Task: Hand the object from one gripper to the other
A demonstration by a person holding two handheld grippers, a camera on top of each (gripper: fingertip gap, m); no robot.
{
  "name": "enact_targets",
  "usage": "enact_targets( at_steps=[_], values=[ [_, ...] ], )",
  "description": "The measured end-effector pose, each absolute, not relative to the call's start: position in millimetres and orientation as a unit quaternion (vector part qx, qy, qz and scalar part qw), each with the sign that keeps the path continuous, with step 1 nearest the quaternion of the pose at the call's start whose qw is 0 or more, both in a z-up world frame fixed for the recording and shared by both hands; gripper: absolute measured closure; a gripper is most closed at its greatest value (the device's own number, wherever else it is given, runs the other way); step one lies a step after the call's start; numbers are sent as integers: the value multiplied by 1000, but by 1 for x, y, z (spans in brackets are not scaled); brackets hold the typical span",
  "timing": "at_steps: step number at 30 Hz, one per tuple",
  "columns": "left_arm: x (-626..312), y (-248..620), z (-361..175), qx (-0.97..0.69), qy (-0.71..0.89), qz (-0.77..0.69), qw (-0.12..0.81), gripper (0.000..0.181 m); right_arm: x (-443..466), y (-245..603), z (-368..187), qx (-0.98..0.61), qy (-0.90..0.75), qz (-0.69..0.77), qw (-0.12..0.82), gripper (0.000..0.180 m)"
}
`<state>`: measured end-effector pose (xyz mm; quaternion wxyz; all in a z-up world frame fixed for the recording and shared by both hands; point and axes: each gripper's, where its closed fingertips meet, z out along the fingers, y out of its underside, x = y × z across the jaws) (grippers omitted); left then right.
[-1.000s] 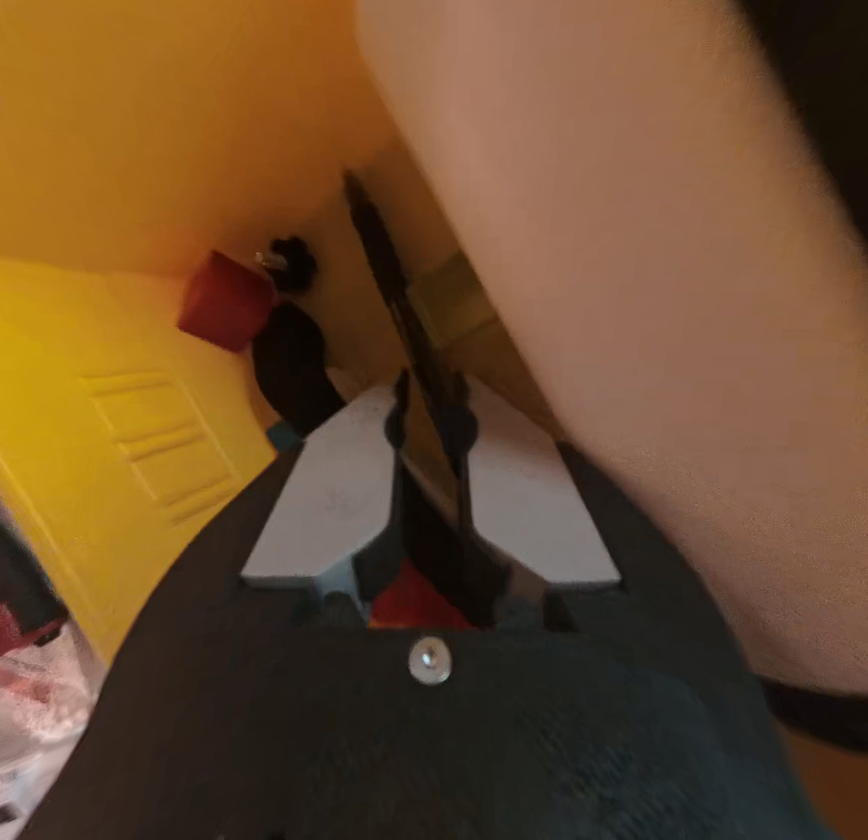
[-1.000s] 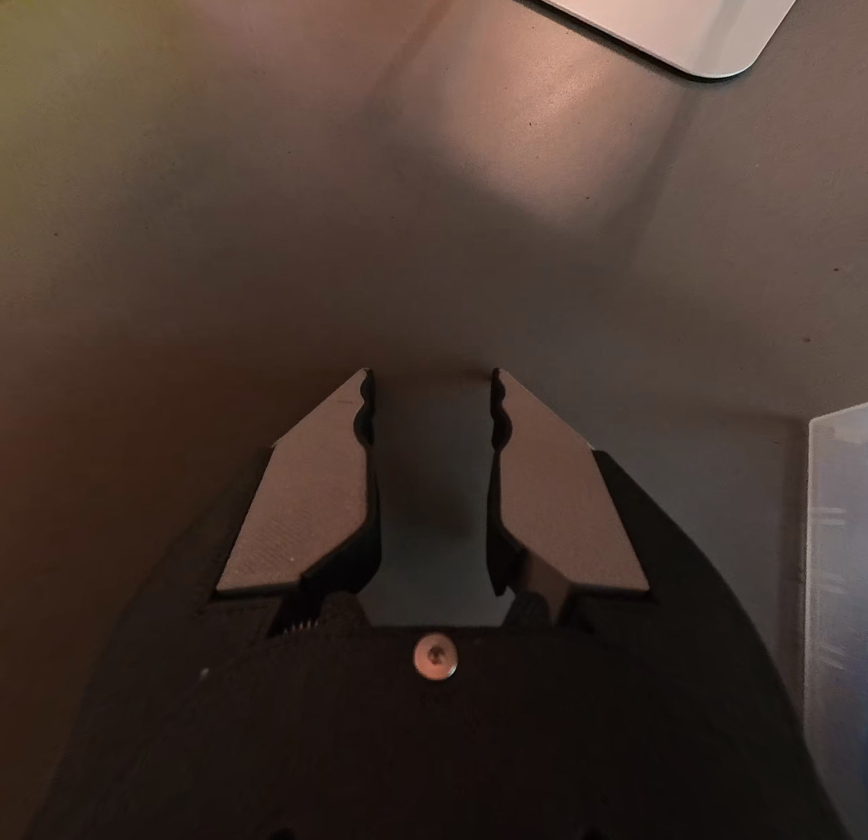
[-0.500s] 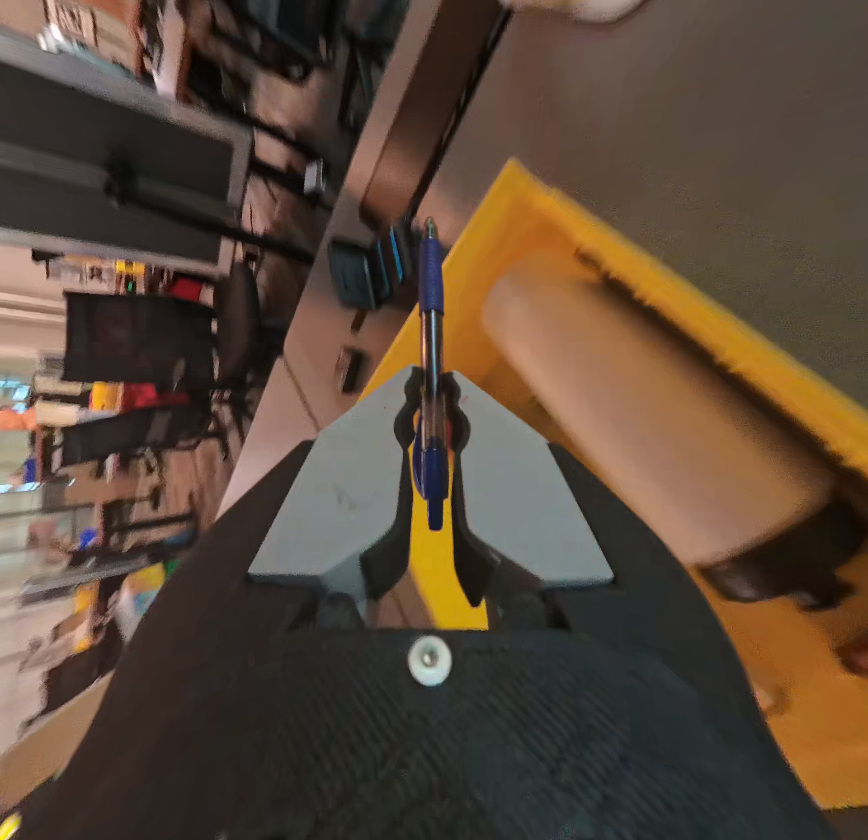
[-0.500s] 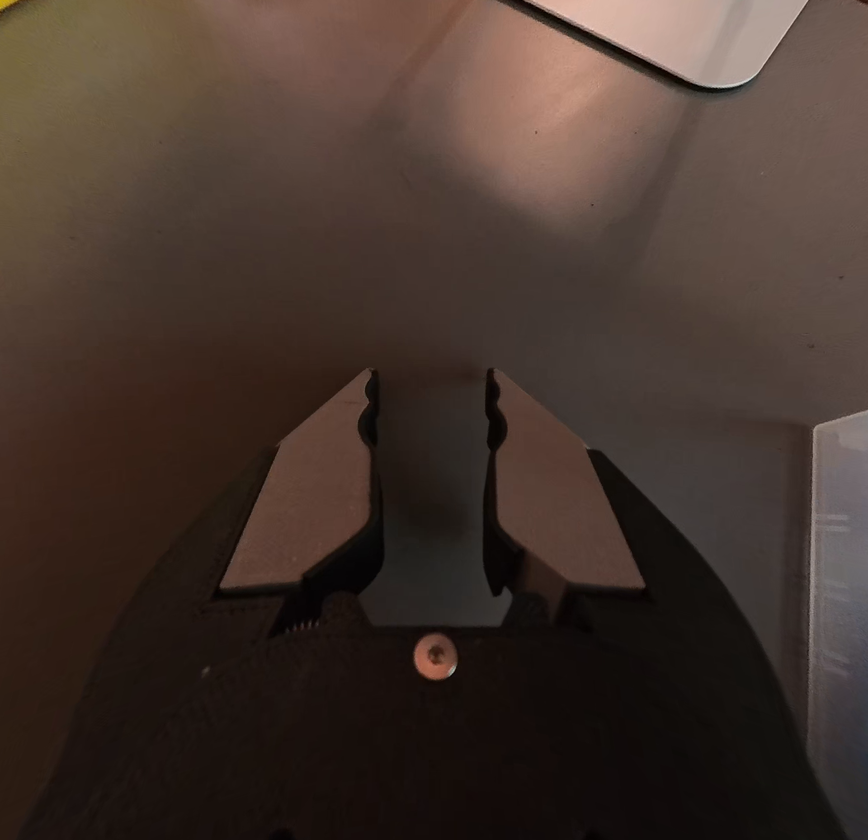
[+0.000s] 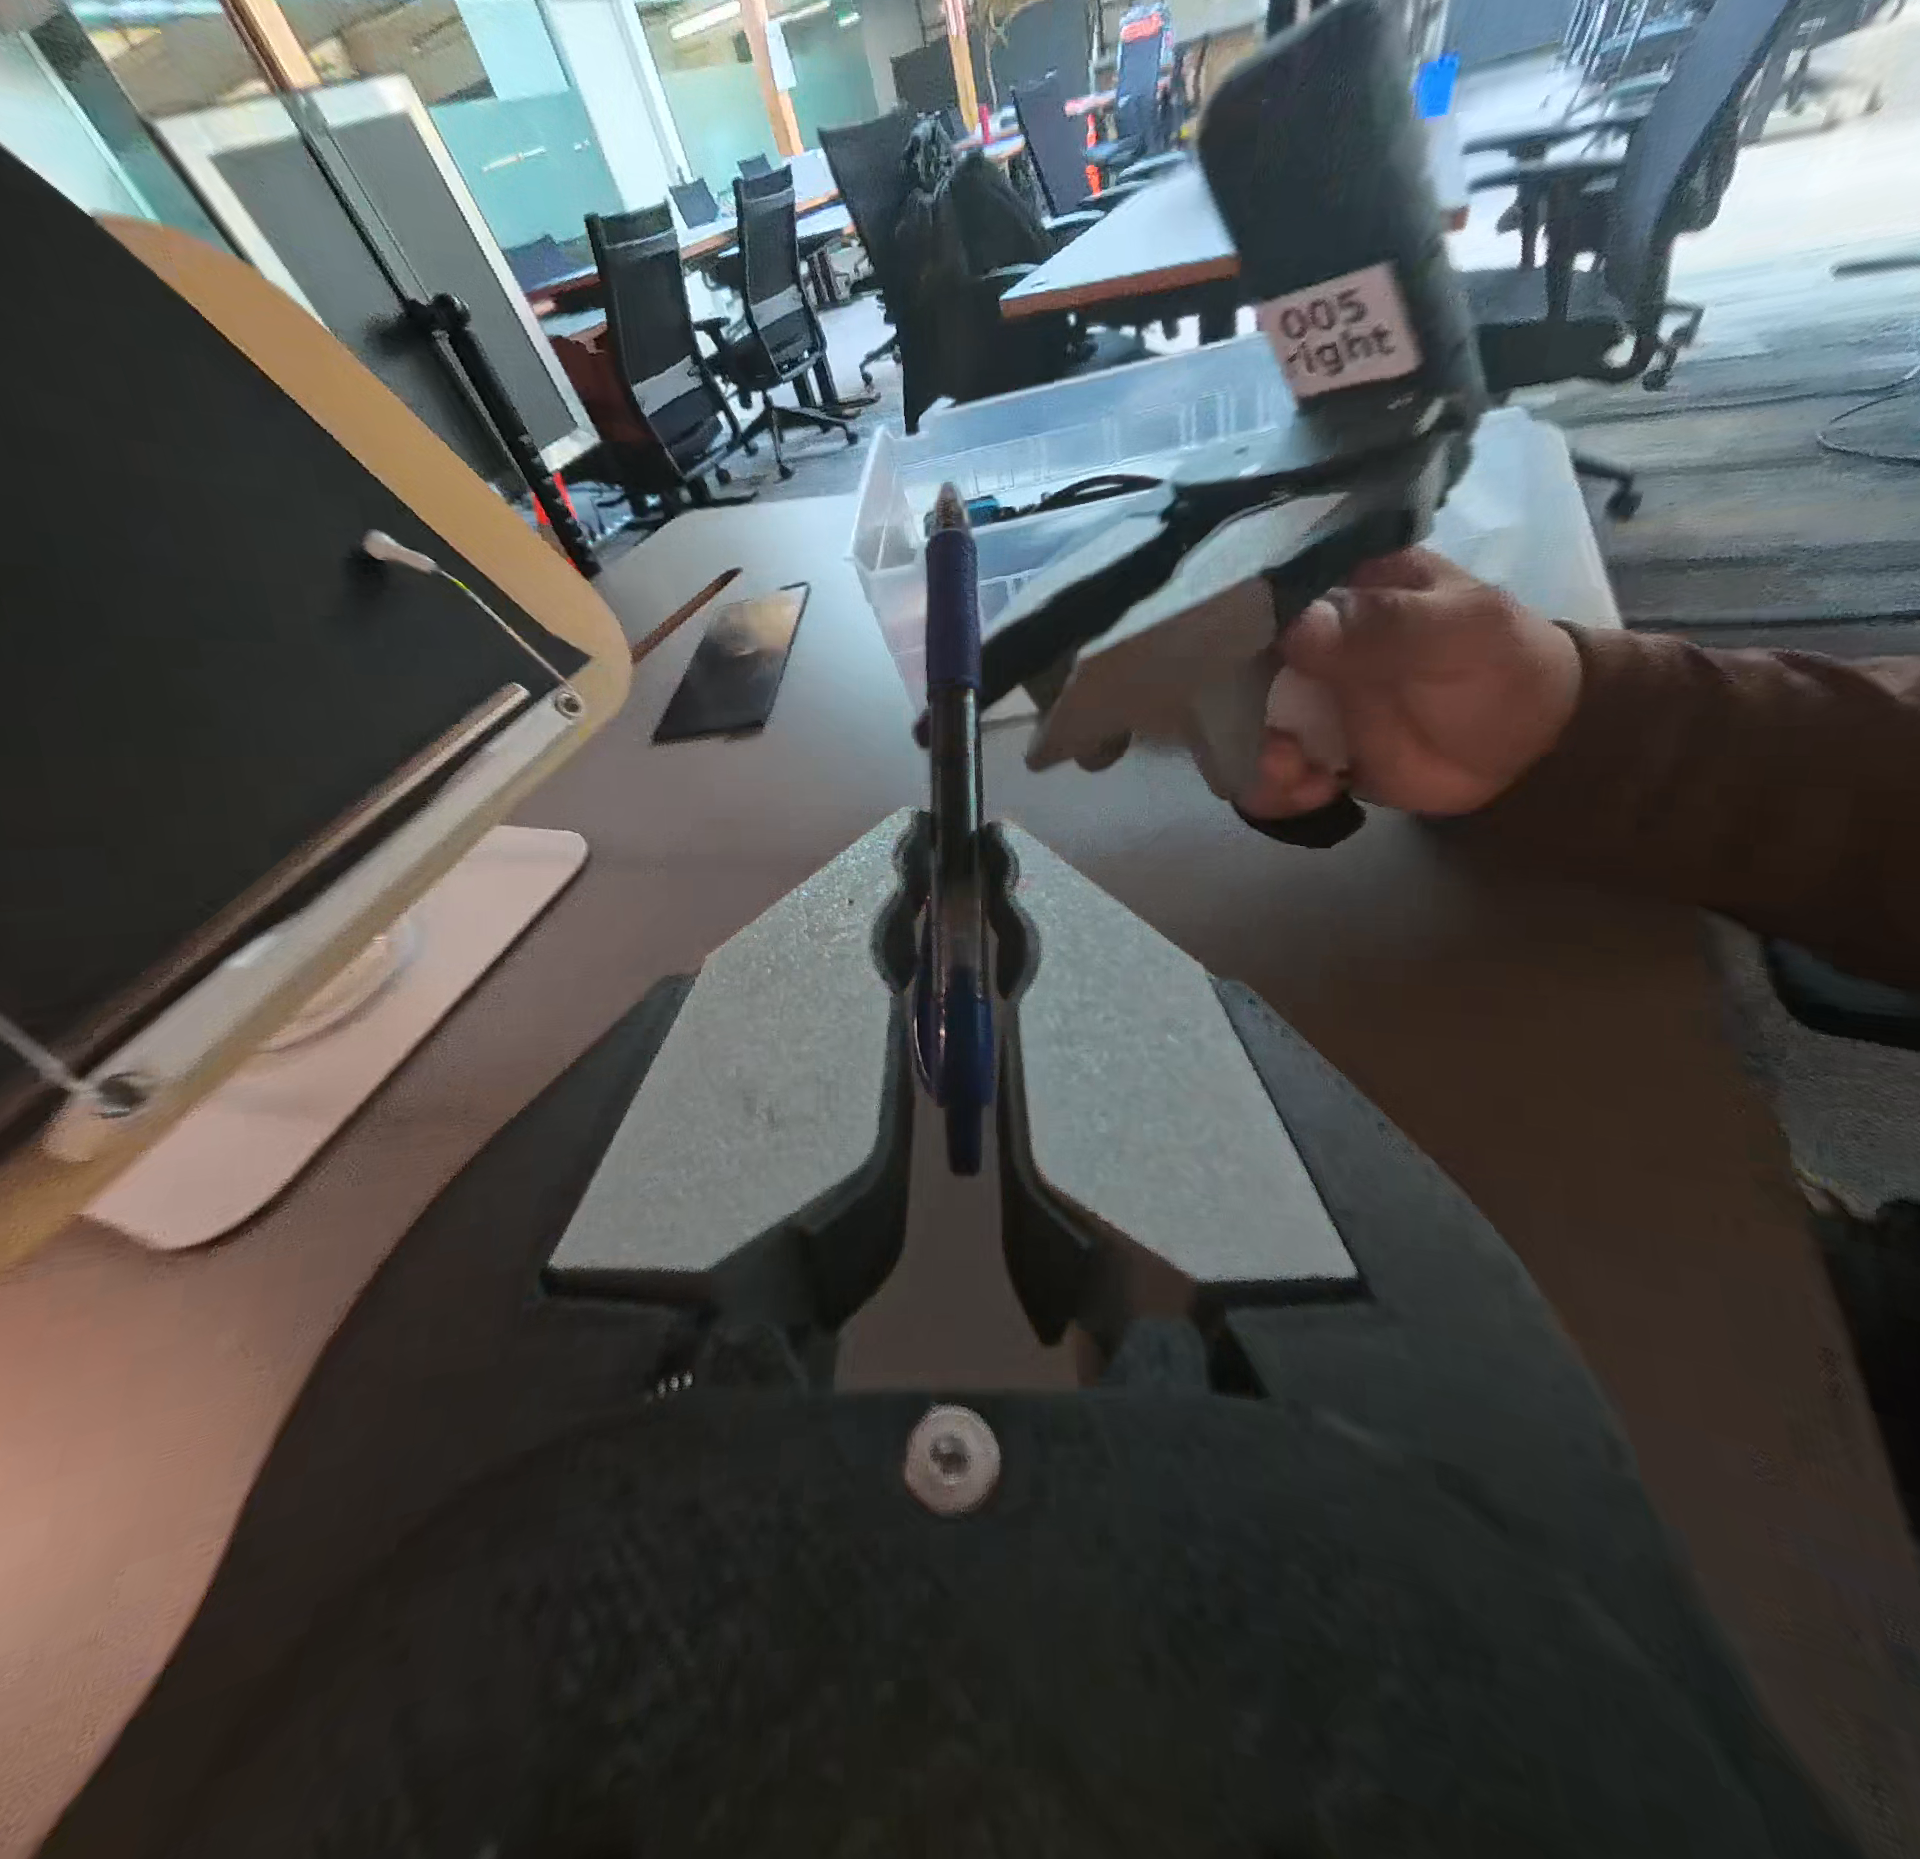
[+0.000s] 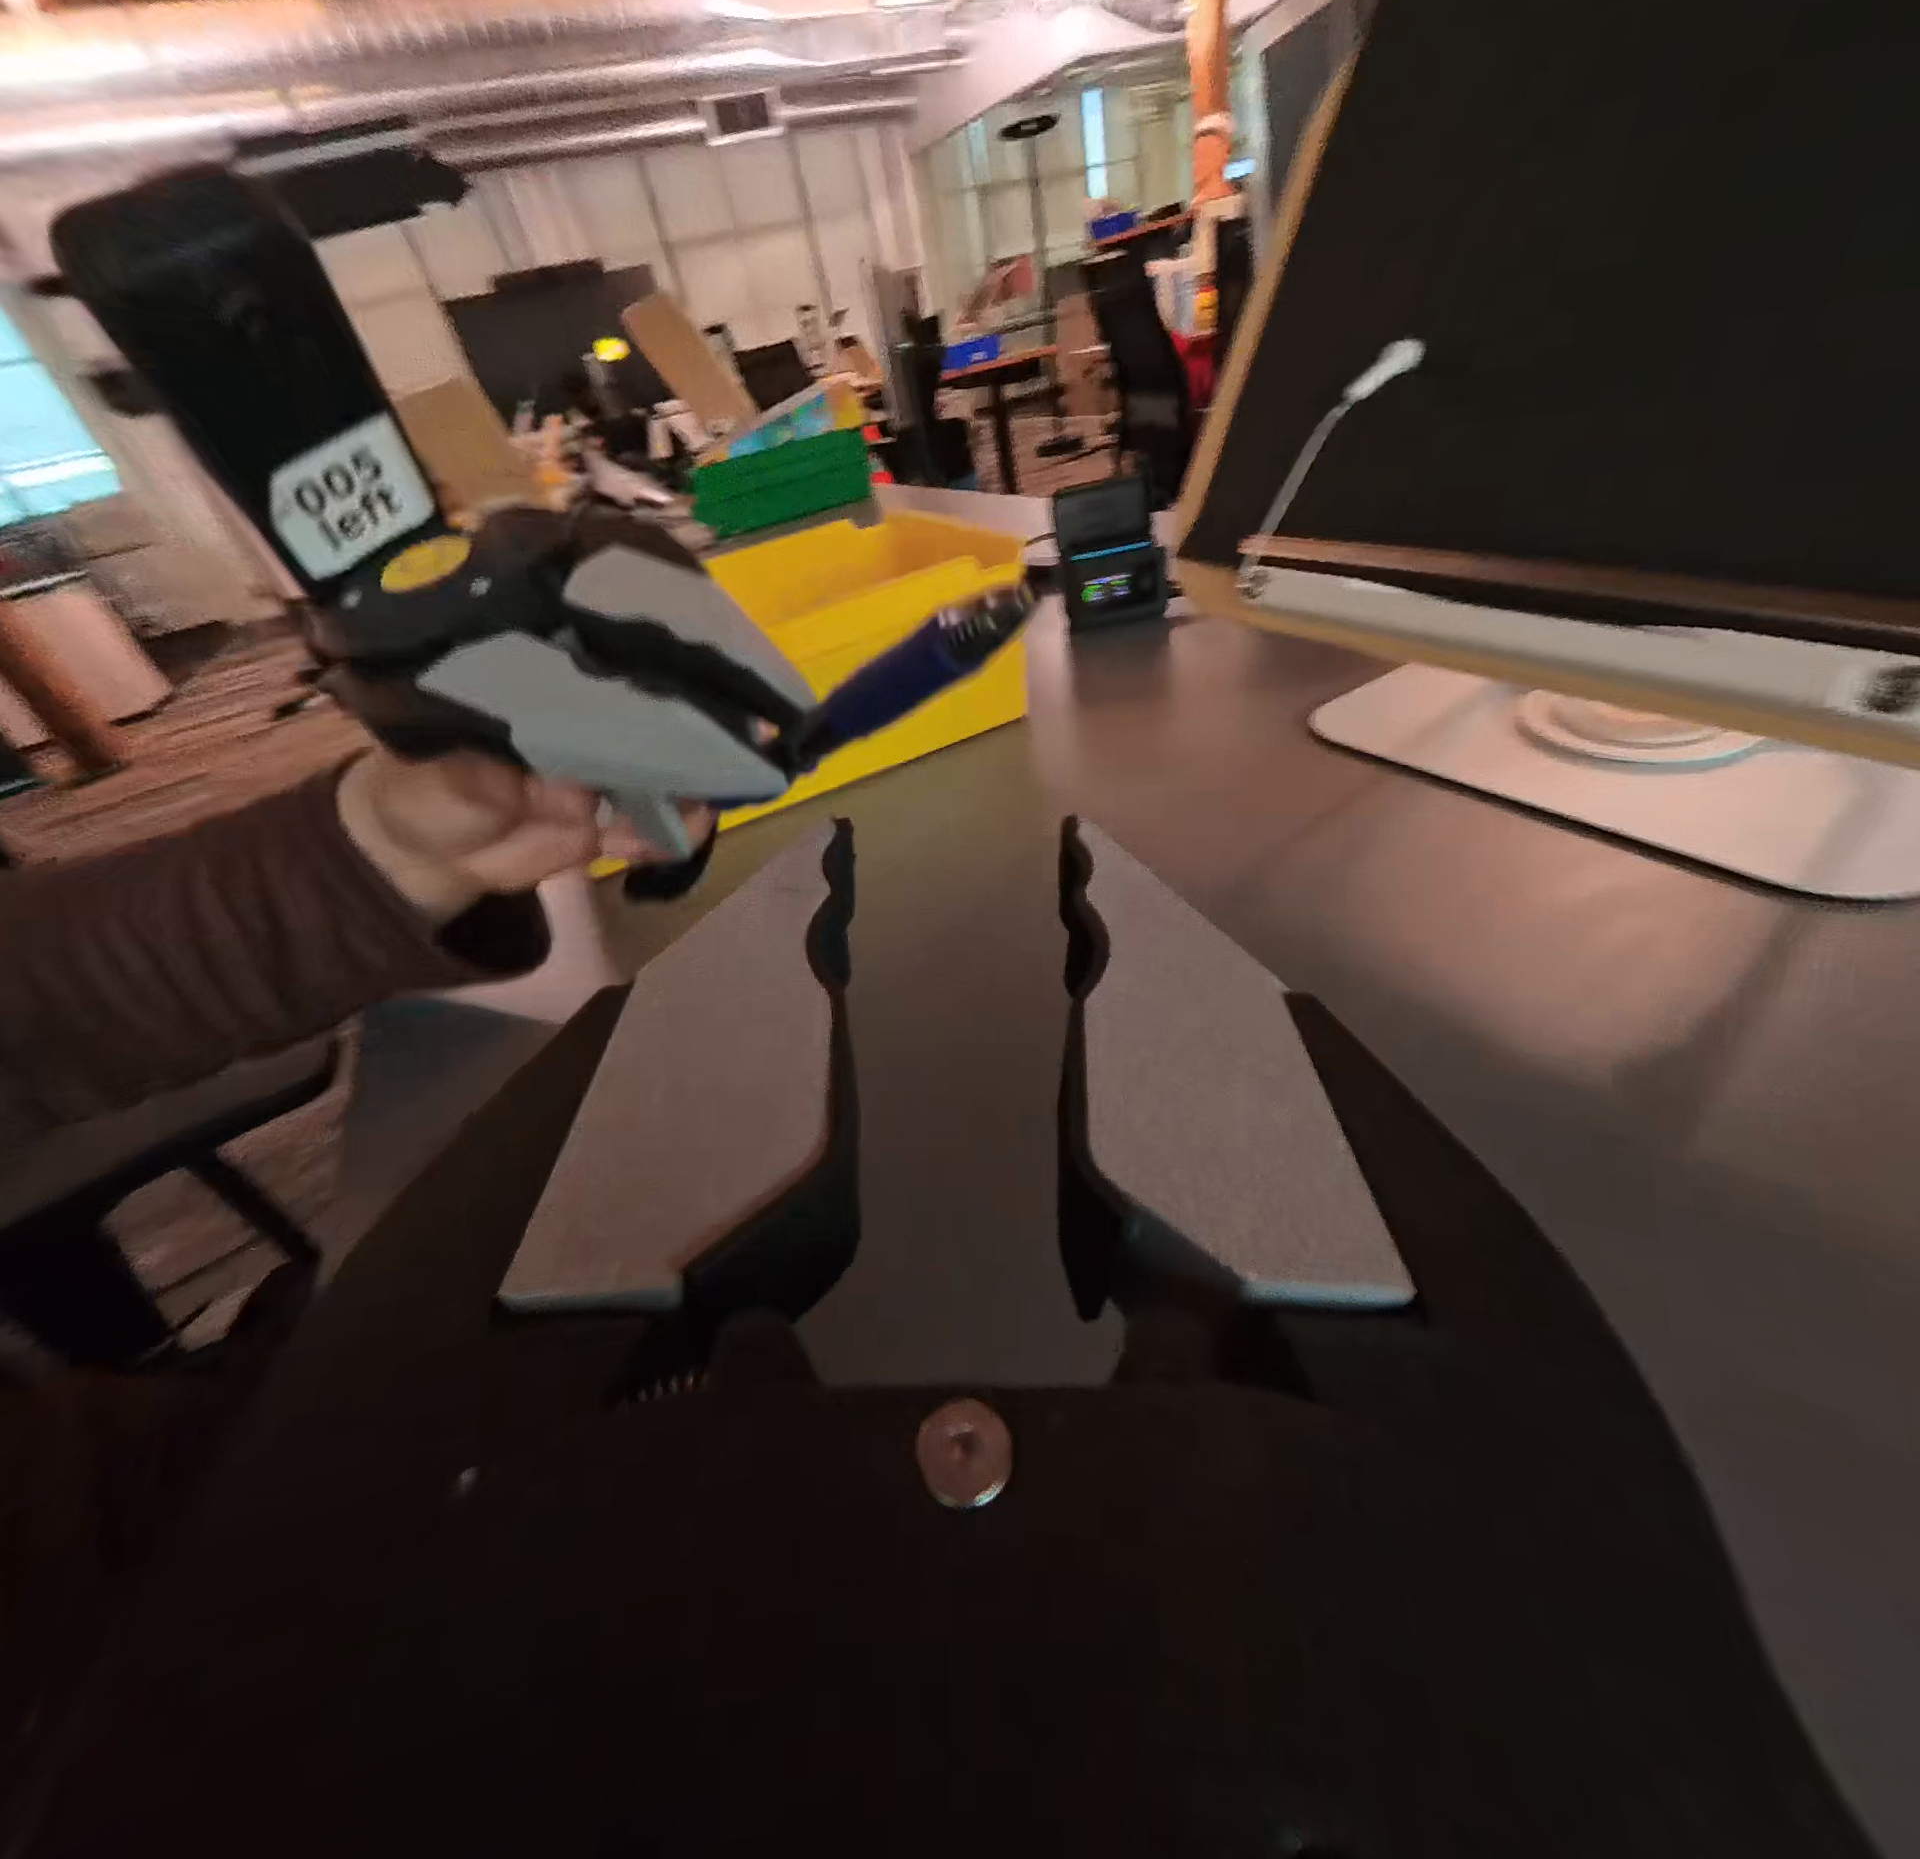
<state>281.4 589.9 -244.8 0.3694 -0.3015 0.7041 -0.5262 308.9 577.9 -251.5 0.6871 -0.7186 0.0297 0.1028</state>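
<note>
My left gripper [image 5: 954, 845] is shut on a blue pen [image 5: 954, 614], which sticks out forward past the fingertips. My right gripper [image 5: 1003, 710], held by a hand, comes in from the right of the left wrist view with its tips close beside the pen's front part; I cannot tell if they touch. In the right wrist view my right gripper [image 6: 956, 841] is open and empty. There the left gripper [image 6: 792, 734] is at upper left, and the pen [image 6: 920, 656] points right, above and beyond my right fingertips.
Both grippers are above a dark table [image 5: 1351, 1030]. A monitor [image 5: 208, 562] on a pale base [image 5: 312, 1082] stands at the left. A clear plastic bin [image 5: 1039, 438] and a flat black slab [image 5: 738, 656] lie farther back. A yellow bin [image 6: 883, 604] and a small black device [image 6: 1107, 573] sit behind. My right fingertips sit around 4 cm from my left ones.
My left gripper has swung out of the yellow bin with the pen and now faces across the table. My right gripper has lifted from facing the tabletop and stays open.
</note>
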Motion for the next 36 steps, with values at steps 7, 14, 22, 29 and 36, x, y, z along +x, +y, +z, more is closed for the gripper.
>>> enact_targets(
  at_steps=[7, 14, 22, 29, 36],
  values=[
    [294, 603, -248, -257, 634, -578, 445, 174, 357, 565, -267, -742, 116, 13, 660, 148],
    [292, 602, -261, -271, 653, -549, 446, 174, 344, 573, -274, -760, 84, 7, 644, 144],
    [287, 600, -257, -266, 646, -565, 439, 174, 315, 580, -265, -743, 33, 82, 663, 132],
    [280, 575, -261, -235, 663, -600, 381, 174, 290, 575, -240, -691, 0, 165, 704, 143],
    [283, 571, -274, -274, 670, -592, 354, 173, 285, 575, -239, -712, -51, 76, 696, 172]
  ],
)
